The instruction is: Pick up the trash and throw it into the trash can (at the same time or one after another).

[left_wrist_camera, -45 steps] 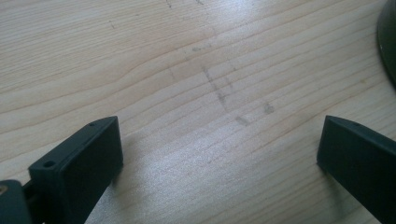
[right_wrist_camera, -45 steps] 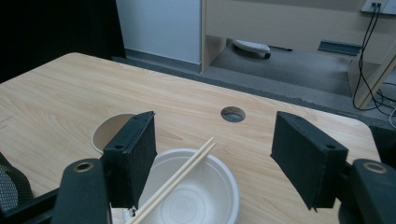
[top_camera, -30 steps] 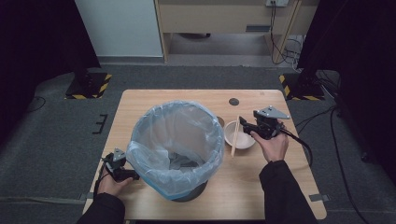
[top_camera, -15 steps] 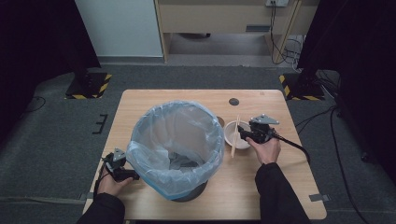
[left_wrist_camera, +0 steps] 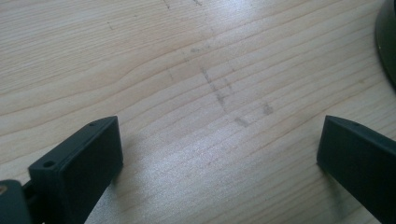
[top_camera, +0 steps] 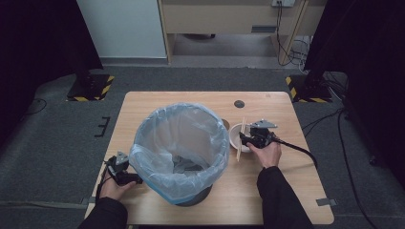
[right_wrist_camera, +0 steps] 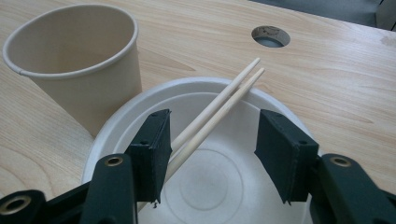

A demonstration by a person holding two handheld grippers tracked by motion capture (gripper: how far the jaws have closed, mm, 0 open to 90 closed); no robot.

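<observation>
Over the white bowl (right_wrist_camera: 210,186), the right gripper's (right_wrist_camera: 212,149) parted fingers are straddling the chopsticks (right_wrist_camera: 219,105); closing squarely should catch both. Left gripper's (left_wrist_camera: 219,154) fingers, released, are resting on the bench (left_wrist_camera: 187,70).

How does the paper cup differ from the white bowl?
The cup is tan, tall and narrow; the bowl is white, wide and shallow. The cup is empty, while the bowl has chopsticks lying across it. The open right gripper is over the bowl, not the cup. Both stand upright on the table, side by side.
</observation>
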